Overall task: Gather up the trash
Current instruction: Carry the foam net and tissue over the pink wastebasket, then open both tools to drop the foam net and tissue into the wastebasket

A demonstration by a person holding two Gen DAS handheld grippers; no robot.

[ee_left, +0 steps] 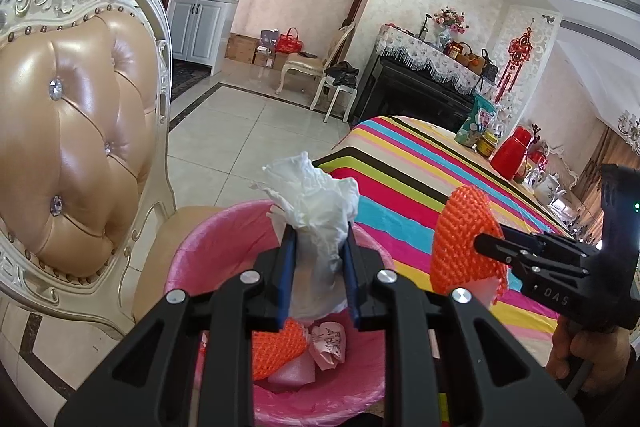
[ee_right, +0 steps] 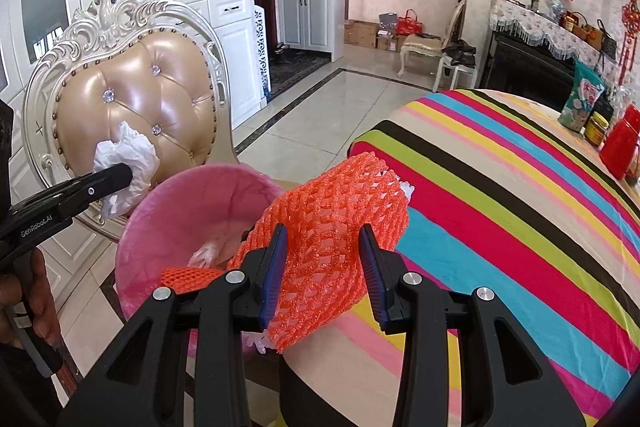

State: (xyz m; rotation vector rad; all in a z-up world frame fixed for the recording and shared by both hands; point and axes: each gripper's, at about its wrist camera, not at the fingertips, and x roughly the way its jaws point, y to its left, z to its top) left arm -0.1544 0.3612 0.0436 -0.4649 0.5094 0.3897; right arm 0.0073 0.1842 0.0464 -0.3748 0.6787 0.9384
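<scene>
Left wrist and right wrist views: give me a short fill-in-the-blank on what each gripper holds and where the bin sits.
1. The left gripper is shut on a crumpled white ____.
2. The right gripper is shut on a foam fruit net coloured ____.
3. The round bin is lined with a bag coloured ____.
4. The bin stands between the striped tablecloth and a tufted beige ____.

Missing words: tissue; orange; pink; chair
</scene>
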